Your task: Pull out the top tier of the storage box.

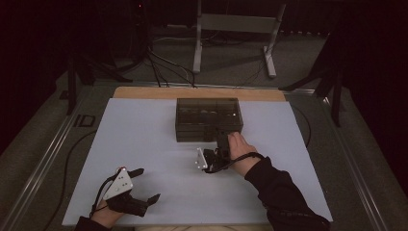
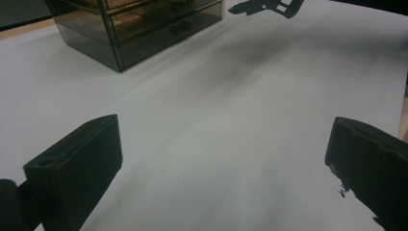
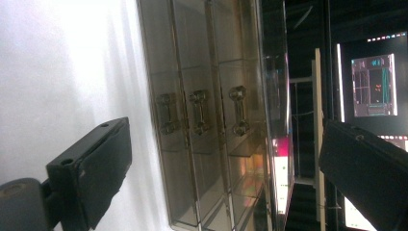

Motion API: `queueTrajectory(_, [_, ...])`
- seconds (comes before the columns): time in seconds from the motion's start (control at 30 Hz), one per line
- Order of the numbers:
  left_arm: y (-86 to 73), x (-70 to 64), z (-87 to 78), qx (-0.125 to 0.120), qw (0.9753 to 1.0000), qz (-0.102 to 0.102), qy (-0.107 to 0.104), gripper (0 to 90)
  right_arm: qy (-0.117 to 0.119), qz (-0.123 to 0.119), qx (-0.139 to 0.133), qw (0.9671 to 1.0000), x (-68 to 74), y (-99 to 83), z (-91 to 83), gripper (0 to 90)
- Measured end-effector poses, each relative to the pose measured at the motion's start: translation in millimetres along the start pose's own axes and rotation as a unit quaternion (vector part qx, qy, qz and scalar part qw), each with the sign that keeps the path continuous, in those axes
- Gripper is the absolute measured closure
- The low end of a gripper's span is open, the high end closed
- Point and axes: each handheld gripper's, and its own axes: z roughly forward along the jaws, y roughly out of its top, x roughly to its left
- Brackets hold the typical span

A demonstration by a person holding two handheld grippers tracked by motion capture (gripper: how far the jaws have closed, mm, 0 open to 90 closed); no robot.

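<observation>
A dark smoked see-through drawer box [image 1: 207, 118] stands at the back middle of the white sheet [image 1: 144, 134]. My right gripper [image 1: 222, 139], rolled on its side in a person's hand, points at the box's front from close by. In the right gripper view the jaws of my right gripper [image 3: 226, 139] stand wide apart and open. Between them the drawer box [image 3: 211, 144] shows three small handles [image 3: 198, 111] in a row. My left gripper [image 1: 146, 185] rests open near the front left of the sheet. In the left gripper view, bare sheet lies between my left gripper [image 2: 221, 154] jaws, with the drawer box [image 2: 139, 24] far off.
A wooden strip [image 1: 197, 93] edges the table behind the sheet. Beyond it stand a grey metal frame [image 1: 235, 29] and cables on the floor. A lit screen [image 3: 375, 86] glows behind the box. The right gripper [image 2: 269, 6] appears at the top of the left gripper view.
</observation>
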Motion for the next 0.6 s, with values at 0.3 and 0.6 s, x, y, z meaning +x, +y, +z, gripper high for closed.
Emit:
queueTrajectory(0.3, [-0.2,0.0,0.3,0.002,1.0000,0.000,0.000,0.1,-0.016,-0.026,0.028,0.9992,5.0,2.8,10.5,13.4])
queueTrajectory(0.6, [-0.3,0.1,0.3,0.002,1.0000,0.000,0.000,0.1,-0.035,-0.035,0.059,0.9970,5.5,3.3,19.1,28.4])
